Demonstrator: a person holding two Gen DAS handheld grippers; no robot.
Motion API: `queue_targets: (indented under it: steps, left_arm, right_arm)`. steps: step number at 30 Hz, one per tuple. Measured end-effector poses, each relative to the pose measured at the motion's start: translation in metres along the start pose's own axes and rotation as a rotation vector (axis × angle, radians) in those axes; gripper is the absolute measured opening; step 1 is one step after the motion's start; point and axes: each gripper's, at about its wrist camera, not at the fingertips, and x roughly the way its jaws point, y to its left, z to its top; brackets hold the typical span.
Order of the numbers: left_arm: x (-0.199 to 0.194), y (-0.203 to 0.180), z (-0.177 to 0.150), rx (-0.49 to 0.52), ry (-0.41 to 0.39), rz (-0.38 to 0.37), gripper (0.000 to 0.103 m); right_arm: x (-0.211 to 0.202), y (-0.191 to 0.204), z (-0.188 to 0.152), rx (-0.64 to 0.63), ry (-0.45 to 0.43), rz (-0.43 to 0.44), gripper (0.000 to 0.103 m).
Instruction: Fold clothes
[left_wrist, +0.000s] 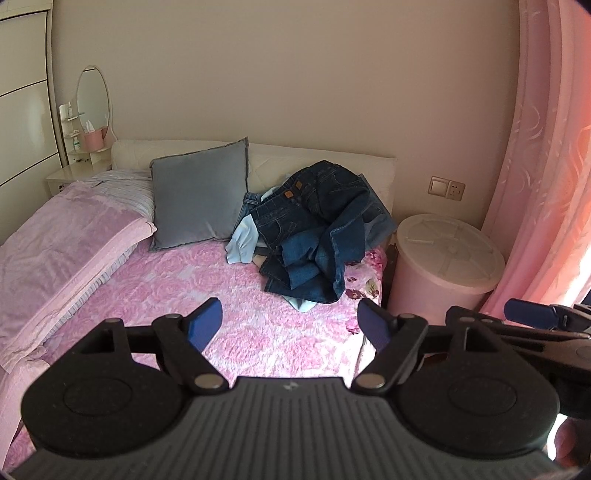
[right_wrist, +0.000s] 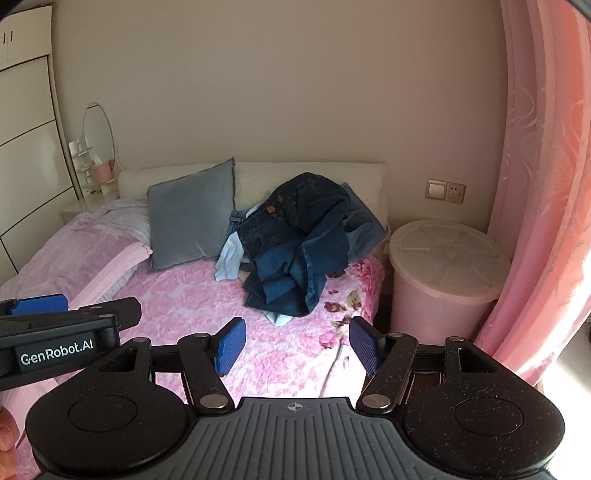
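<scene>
Both claws fill the near foreground: the left claw (left_wrist: 291, 325) is held wide with nothing between its blue pads, and the right claw (right_wrist: 297, 345) is likewise spread wide and empty, each hanging above the near edge of the bed (left_wrist: 229, 317). Beyond them the bed's pink floral cover is seen, with a rolled pink quilt (left_wrist: 62, 236) at 9 o'clock and a grey cushion (left_wrist: 199, 199) against the headboard at 11 o'clock. The clothes are found at 12 to 1 o'clock, well apart from both claws: a crumpled heap of dark jeans (left_wrist: 317, 229) over a pale blue garment (left_wrist: 242, 240), none of it folded. A single garment is best pinched at its waistband, lifted clear of the heap, and laid flat on the open cover, so that neighbouring layers are not dragged along.
</scene>
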Motion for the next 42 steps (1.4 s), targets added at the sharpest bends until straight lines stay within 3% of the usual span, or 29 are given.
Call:
queue_targets:
  steps: [42]
  left_arm:
    - [0.037,0.029,0.013,-0.025,0.032,-0.01,0.078]
  right_arm:
    - [0.035,0.032,0.002,-0.05,-0.005,-0.018,0.065]
